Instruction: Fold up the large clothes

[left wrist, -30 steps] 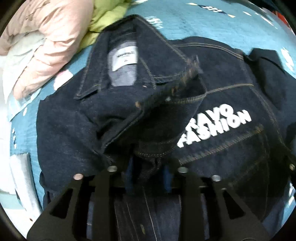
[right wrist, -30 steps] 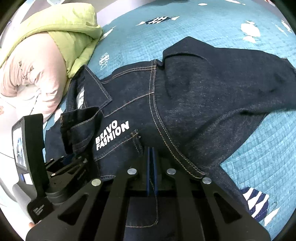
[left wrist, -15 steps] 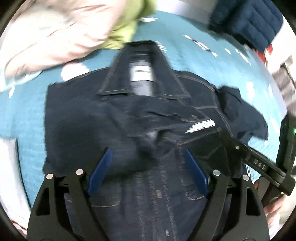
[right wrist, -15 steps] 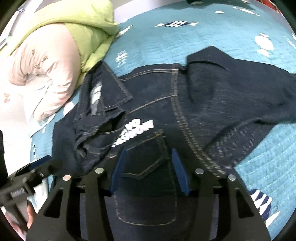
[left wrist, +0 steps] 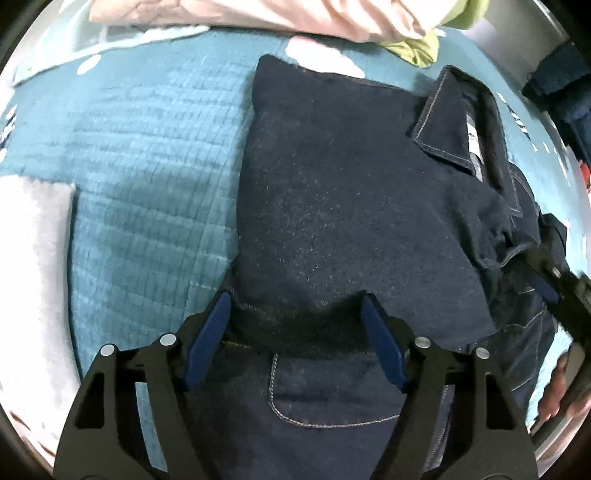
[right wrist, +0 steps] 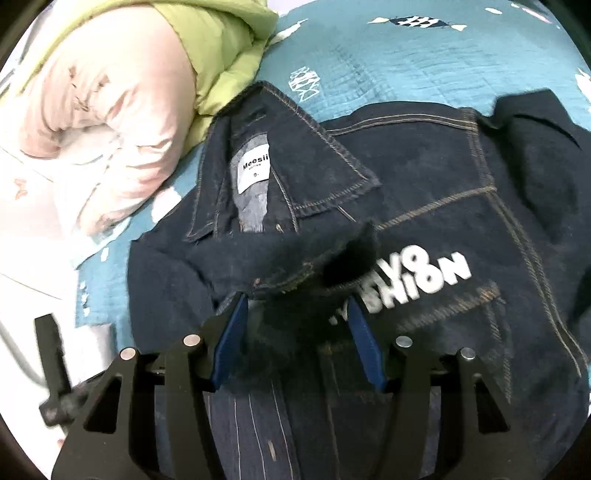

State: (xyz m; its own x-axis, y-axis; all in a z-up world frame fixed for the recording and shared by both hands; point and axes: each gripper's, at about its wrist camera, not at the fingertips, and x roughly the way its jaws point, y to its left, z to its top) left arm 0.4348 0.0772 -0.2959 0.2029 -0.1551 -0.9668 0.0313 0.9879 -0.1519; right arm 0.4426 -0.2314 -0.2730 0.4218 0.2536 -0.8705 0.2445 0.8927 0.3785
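Since a second ago both grippers let go of the dark denim jacket (right wrist: 424,206), spread on the teal quilted bed (left wrist: 147,155). Left gripper (left wrist: 295,334) fingers spread but closing; right gripper (right wrist: 293,332) fingers closing, cuff fabric between them at twelve o'clock.

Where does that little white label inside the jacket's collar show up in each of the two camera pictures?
Left wrist view: the white label sits far right, upper part, seen edge-on inside the collar.
Right wrist view: the white label lies left of centre, upper half, facing the camera.
Shared landmark: the stitched denim collar that frames the label, with the pink bedding beyond it.
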